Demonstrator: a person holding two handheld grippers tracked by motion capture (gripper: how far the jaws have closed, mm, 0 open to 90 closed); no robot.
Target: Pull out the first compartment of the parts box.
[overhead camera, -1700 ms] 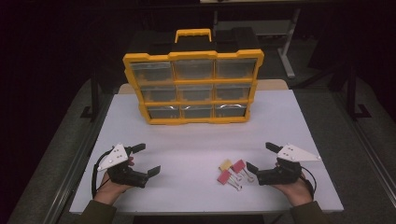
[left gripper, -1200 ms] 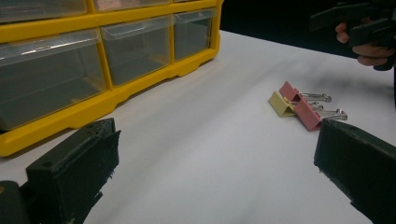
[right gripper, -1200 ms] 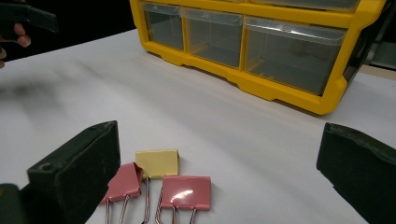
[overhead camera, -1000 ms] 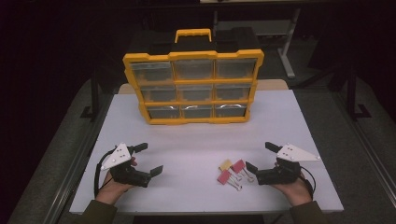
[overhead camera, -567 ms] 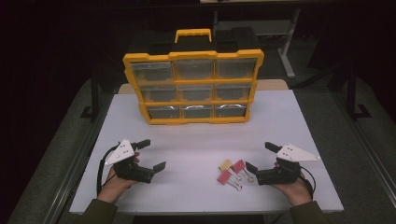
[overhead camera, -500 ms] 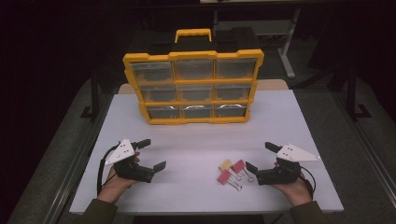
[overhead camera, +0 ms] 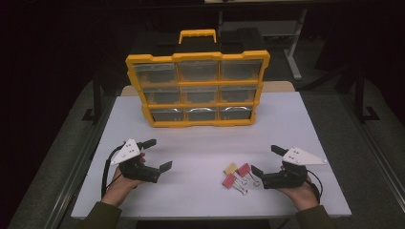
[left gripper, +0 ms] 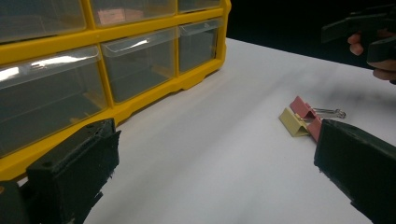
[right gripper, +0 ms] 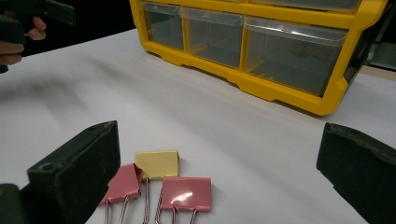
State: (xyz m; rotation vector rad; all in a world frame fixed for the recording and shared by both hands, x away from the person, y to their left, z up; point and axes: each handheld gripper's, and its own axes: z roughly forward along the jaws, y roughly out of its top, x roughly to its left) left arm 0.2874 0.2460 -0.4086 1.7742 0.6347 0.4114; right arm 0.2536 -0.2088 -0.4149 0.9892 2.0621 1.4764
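A yellow organizer [overhead camera: 197,88] with clear drawers stands upright at the back of the white table [overhead camera: 296,119]. Three binder clips lie near the front right: a yellow clip [overhead camera: 230,168] [right gripper: 157,164] and two pink clips [overhead camera: 244,170] [overhead camera: 229,181] [right gripper: 186,192]. My right gripper [overhead camera: 267,160] is open just right of the clips, its jaws wide with nothing between them. My left gripper [overhead camera: 157,154] is open at the front left, empty, pointing toward the clips [left gripper: 301,116].
The organizer's yellow handle [overhead camera: 197,35] rises behind its top. Dark floor and metal table legs [overhead camera: 292,45] surround the table. Bare white surface lies between the grippers and the organizer [left gripper: 112,70].
My left gripper has shifted a little to the right, toward the table's middle. The right gripper and the clips have stayed put.
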